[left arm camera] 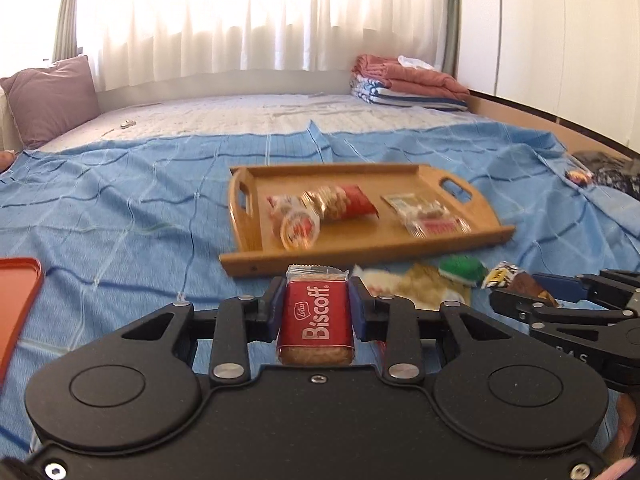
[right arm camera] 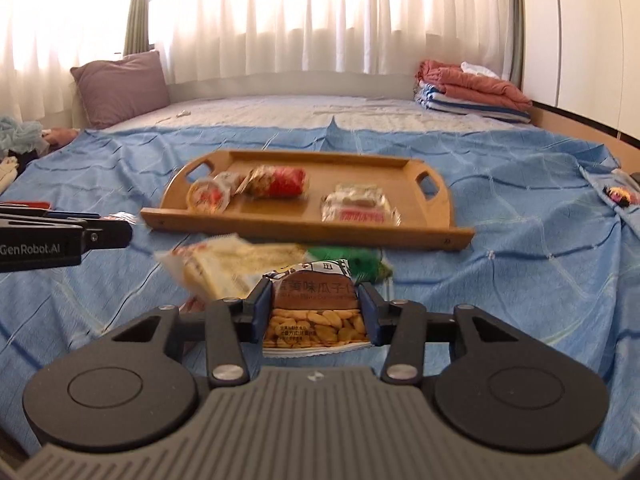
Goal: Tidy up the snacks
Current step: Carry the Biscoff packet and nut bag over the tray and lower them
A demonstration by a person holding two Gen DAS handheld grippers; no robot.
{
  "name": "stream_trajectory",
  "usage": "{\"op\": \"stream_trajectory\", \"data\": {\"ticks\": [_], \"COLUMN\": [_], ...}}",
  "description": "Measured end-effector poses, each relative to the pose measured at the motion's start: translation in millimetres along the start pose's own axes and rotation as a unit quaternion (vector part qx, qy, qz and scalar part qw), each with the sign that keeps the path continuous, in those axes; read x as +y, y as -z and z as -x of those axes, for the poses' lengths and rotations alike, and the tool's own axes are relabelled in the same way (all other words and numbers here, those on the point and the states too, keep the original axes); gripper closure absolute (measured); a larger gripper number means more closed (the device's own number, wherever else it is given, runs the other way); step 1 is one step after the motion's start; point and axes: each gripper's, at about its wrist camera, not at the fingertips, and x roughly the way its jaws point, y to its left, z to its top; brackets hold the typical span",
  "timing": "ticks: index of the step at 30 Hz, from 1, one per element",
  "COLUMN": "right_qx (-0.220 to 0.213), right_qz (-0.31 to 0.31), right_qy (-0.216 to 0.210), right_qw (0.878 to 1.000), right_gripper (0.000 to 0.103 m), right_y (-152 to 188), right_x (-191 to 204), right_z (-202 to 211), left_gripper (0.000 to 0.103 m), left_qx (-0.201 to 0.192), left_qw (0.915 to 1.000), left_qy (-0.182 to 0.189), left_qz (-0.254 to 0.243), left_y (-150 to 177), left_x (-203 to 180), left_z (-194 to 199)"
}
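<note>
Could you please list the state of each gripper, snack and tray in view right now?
left gripper: shut on the Biscoff packet.
right gripper: shut on the seed packet.
wooden tray: flat on the blue sheet, holding several wrapped snacks.
green packet: loose on the sheet, outside the tray.
beige packet: loose on the sheet, outside the tray.

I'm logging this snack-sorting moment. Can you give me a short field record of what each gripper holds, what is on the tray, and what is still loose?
left gripper: jaws shut on Biscoff pack
right gripper: jaws shut on seed packet
tray: wooden, on blue sheet, holding several wrapped snacks
loose: green snack and pale packets in front of the tray
</note>
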Motion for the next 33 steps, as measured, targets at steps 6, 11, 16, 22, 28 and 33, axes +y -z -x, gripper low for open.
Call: {"op": "stream_trajectory", "data": {"ticks": [6, 11, 16, 22, 28, 33], "right_qx": [-0.012, -0.002, 0.016, 0.049, 0.08, 0.097], "right_qz": [-0.027, -0.044, -0.06, -0.07, -0.076, -0.086], "right_qy": [0.004, 0.009, 0.014, 0.023, 0.035, 0.032], "right_qw": [1.0, 0.999, 0.998, 0.996, 0.993, 0.991], "right_gripper": [0.053, 0.053, 0.053, 0.053, 0.053, 0.053], "right_y": [-46, -84, -115, -134, -136, -131], "right_x": [-20, -41, -59, -74, -82, -85], "right_z": [-20, -51, -86, -138, -181, -205], "left_gripper": [0.072, 0.072, 0.072, 0.072, 0.072, 0.072], "left_qx": [-0.007, 0.006, 0.025, 0.058, 0.09, 0.109], "left_qw": [0.9995, 0.9981, 0.997, 0.9934, 0.9909, 0.9894], "left_qy": [0.002, 0.012, 0.028, 0.031, 0.003, -0.013], "left_qz": [0.031, 0.061, 0.067, 0.094, 0.1, 0.095], "left_y": [-48, -93, -131, -155, -151, -142], "left_x": [18, 35, 43, 51, 56, 55], "left_z": [-24, -58, -102, -168, -227, -262]}}
